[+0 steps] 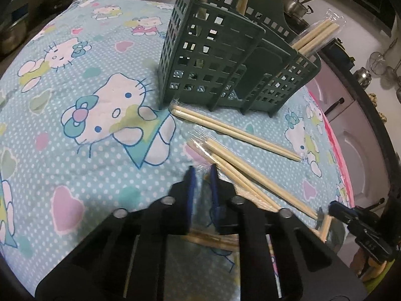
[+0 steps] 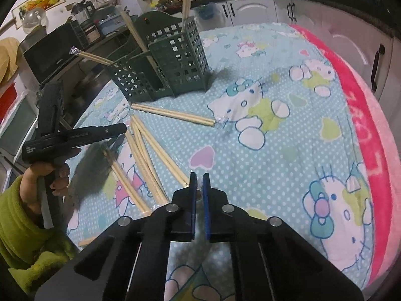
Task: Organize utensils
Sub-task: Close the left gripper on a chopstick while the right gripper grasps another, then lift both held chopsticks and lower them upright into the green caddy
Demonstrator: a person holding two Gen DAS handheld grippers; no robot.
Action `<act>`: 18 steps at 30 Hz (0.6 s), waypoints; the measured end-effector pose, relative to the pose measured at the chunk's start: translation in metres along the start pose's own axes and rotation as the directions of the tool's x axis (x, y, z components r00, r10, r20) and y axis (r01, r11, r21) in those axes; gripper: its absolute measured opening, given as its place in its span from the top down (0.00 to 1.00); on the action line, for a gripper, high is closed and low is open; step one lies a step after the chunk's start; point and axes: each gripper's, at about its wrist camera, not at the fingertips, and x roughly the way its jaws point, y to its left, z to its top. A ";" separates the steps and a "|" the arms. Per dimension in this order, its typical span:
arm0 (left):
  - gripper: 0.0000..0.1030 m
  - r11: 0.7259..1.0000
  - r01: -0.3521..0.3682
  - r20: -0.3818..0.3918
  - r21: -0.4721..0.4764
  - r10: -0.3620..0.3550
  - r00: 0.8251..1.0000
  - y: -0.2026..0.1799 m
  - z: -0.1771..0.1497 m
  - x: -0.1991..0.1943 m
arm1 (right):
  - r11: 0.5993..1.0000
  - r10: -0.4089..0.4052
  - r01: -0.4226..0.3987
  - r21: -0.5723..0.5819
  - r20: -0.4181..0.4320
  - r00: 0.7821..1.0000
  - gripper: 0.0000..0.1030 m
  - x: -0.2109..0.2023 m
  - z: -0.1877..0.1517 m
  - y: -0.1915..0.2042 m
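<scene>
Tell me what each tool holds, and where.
Both pinch one plastic-wrapped chopstick pair: left tool at one end, right tool at the other.

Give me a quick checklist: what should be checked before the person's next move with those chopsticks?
1. Left claw closed: ok.
2. Right claw closed: ok.
3. Either claw really pinching the clear wrapper rather than empty: cannot tell.
4. Green holder standing upright on the cloth: ok.
5. All chopsticks put away: not ok. Wrapped chopsticks lie on the cloth in front of the holder.
</scene>
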 end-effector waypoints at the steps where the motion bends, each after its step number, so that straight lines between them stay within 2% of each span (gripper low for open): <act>1: 0.98 1.000 0.001 -0.001 -0.001 -0.001 1.000 0.001 0.000 0.000 | 1.000 -0.003 0.003 -0.003 0.007 1.000 0.96 -0.001 0.000 0.001; 6: 0.99 1.000 0.028 -0.005 -0.010 -0.028 1.000 0.006 0.002 0.000 | 1.000 -0.012 0.013 -0.027 0.036 0.999 0.97 -0.008 0.004 0.006; 13: 1.00 0.989 0.122 0.001 -0.083 -0.122 0.993 0.022 0.006 -0.008 | 0.998 -0.022 0.025 -0.051 0.064 0.998 0.97 -0.016 0.007 0.013; 18: 1.00 0.984 0.153 0.025 -0.091 -0.152 0.988 0.024 0.010 -0.018 | 0.997 -0.025 0.032 -0.076 0.088 0.996 0.97 -0.023 0.011 0.021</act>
